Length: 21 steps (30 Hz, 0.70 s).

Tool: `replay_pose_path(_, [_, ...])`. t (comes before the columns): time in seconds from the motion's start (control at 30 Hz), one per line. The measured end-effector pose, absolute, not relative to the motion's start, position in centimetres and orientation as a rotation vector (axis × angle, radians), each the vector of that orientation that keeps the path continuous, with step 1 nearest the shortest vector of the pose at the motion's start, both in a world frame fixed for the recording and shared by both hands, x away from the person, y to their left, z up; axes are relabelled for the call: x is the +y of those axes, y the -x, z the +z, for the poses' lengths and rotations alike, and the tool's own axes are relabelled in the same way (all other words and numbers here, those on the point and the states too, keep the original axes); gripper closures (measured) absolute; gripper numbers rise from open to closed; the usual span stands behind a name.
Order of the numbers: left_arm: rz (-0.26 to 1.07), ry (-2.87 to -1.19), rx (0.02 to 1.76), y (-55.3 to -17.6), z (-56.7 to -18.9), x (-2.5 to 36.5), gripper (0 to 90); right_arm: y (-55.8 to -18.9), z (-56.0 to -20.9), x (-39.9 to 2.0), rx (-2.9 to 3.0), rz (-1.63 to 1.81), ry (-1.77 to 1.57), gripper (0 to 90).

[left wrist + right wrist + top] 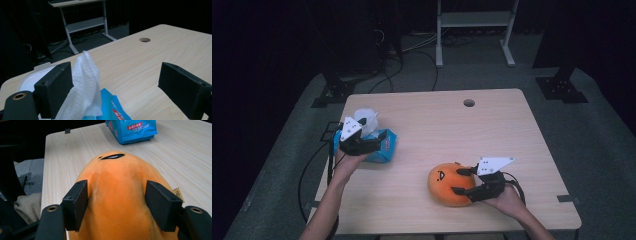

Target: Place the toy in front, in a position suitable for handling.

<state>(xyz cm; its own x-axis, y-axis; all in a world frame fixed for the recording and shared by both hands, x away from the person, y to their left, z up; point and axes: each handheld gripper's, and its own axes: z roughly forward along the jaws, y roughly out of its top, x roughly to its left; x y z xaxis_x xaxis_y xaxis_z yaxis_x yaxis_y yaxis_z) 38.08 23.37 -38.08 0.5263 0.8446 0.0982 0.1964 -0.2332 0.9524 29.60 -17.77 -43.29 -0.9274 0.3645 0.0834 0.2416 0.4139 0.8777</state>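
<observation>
On the pale wooden table two jobs are under way at once. The left gripper hangs over a blue wipes pack near the table's left edge, with a white tissue standing up out of the pack's top. In the left gripper view the jaws are spread wide: the tissue lies just beside the left-hand pad, perhaps brushing it, while the other pad stands well apart, so nothing is pinched there. The sheet looks partly drawn out but, as far as I can judge, its foot is still in the pack (the pack's white flip lid appears to be open behind the jaw), so pulling it free remains to be done. Toward the near right of the table, the right gripper holds an orange plush toy with a small dark face, resting on the tabletop; in the right gripper view both pads press into the plush's sides and dent it slightly, so it is gripped at a wide opening, seemingly steadied and not lifted. If the aim is to wipe the toy, that has not begun, since tissue and toy are well apart. The pack carries a red label with white characters and more white print below, too small and blurred to read. A tan tag beside the toy bears tiny marks, also illegible.
</observation>
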Motion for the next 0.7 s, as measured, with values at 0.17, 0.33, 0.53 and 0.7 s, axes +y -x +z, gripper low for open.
replay_pose_path(0.17, [0.800,-1.732,0.897,-39.2,-38.0,23.8,11.7,-29.6,-43.4,-17.8,2.534,1.554,-0.549,34.4])
replay_pose_path(0.33, [0.816,-1.759,0.922,-40.7,-38.4,24.3,15.5,-29.6,-43.6,-17.8,2.533,1.566,-0.550,34.3])
replay_pose_path(0.53, [0.797,-1.785,0.961,-41.8,-39.5,24.9,28.1,-29.7,-43.7,-17.9,2.529,1.581,-0.551,34.0])
replay_pose_path(0.7, [0.800,-1.785,1.015,-42.2,-39.8,25.2,45.1,-29.6,-43.7,-17.9,2.528,1.575,-0.545,33.0])
